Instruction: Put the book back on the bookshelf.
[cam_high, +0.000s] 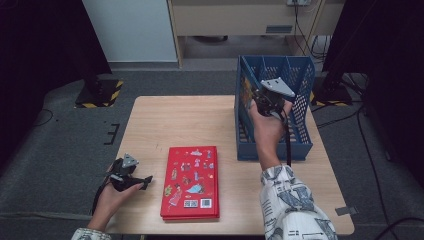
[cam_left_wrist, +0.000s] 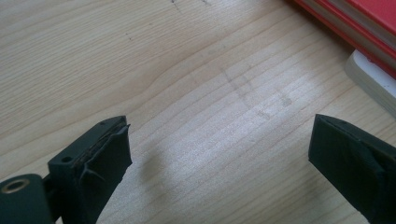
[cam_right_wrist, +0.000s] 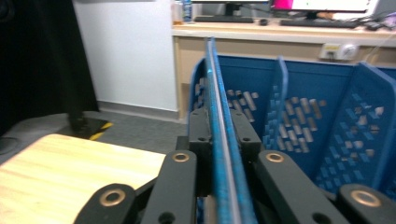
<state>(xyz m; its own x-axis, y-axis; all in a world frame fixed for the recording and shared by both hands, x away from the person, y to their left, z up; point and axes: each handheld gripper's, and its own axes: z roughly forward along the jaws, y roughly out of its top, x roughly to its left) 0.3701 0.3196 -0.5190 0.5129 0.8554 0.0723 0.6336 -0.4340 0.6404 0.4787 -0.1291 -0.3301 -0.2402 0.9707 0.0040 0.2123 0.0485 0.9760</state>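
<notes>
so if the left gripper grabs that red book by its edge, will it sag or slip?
Probably stiff: the red book shows a thick board cover, lying flat. Its cover looks glossy, so the pads might slip. Likely heavy for an edge pinch, so it could tilt.

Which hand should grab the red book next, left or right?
Left. The left gripper is open beside the red book; the right gripper is shut on a thin blue book at the rack.

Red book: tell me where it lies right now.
In the high view the red book lies flat at the table's near edge, between the left tool and the blue rack.
</notes>
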